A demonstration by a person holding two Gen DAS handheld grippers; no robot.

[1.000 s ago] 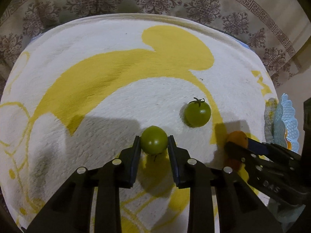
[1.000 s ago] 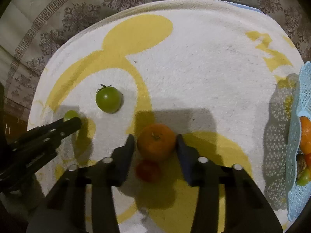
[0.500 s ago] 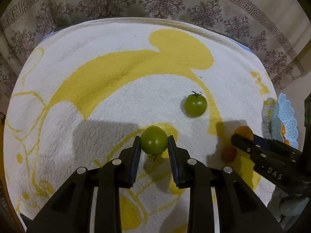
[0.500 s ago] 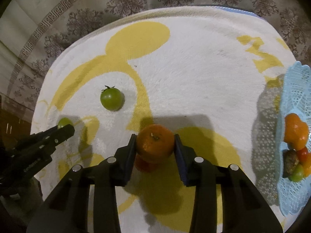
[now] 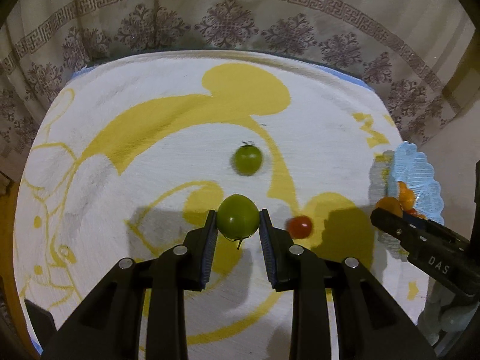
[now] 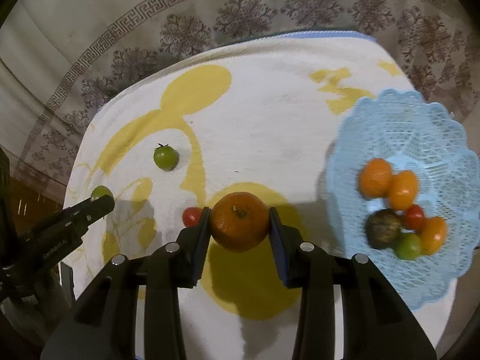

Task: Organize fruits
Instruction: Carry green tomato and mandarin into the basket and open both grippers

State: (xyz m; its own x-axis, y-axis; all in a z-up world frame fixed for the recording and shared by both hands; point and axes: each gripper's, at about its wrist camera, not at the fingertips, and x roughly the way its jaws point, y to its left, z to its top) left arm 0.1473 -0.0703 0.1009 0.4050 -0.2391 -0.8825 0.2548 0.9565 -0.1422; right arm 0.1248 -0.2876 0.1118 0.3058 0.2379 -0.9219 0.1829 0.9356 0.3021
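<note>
Fruit rides in both jaws: left gripper [image 5: 238,225] clamps a green tomato [image 5: 237,220], right gripper [image 6: 239,223] an orange [image 6: 239,221]. Carry each level to the blue basket [image 6: 390,111]; release low.

green tomatoes [image 6: 164,157]: 3 | red tomatoes [image 6: 192,215]: 2 | oranges [image 6: 239,221]: 4 | dark fruit [image 6: 383,231]: 1 | basket [image 6: 390,126]: 1 | grippers [image 6: 239,225]: 2
</note>
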